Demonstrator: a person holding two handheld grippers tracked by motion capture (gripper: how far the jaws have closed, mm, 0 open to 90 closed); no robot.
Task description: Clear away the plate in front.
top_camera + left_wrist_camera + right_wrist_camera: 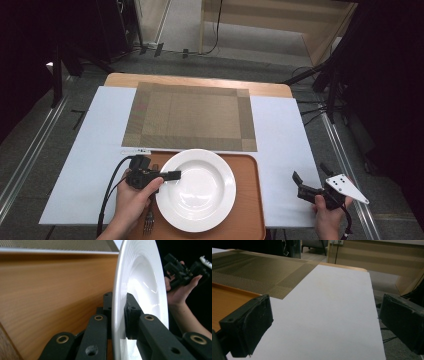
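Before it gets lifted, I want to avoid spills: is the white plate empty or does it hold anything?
Empty. The white plate shows a bare glossy well in the high view; the left gripper is clamped on its rim, over the tray.

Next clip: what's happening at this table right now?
A person is working with two handheld tongs. The left tongs are clamped on the near-left rim of a white plate that sits on a wooden tray, one jaw above the rim and one below. The right tongs stand open and empty over the white board, off to the tray's right. A fork lies on the tray beside the plate, and a woven placemat lies bare just beyond the tray.
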